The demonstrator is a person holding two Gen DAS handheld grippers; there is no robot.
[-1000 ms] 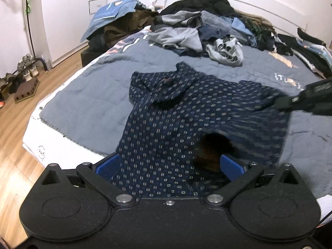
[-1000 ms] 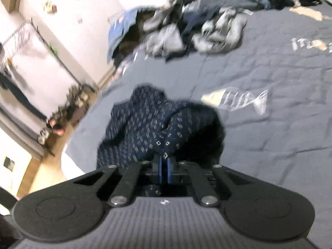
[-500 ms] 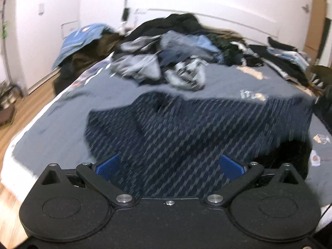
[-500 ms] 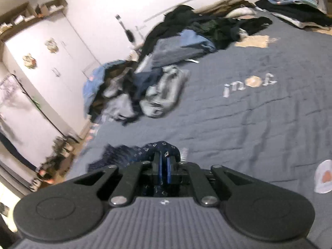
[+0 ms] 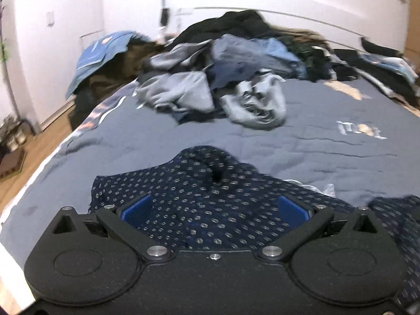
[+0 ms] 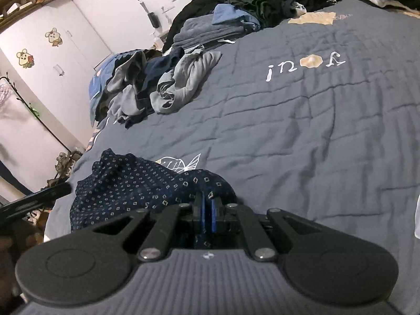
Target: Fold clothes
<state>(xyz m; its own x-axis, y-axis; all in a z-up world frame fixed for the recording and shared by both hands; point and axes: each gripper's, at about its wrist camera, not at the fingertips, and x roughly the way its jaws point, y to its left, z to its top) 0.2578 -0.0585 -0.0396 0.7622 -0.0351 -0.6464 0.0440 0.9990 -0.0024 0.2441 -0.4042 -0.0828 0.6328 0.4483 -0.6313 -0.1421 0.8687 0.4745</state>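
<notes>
The navy patterned shirt (image 5: 210, 199) lies rumpled on the near part of the bed (image 6: 302, 136). The right gripper (image 6: 206, 204) is clamped on a fold of it; the left gripper (image 5: 214, 210) is spread wide with cloth lying between its fingers. This looks like laying the shirt out, so the next move calls for smoothing it flat. The pile of clothes (image 5: 218, 78) sits far off, out of the way.
</notes>
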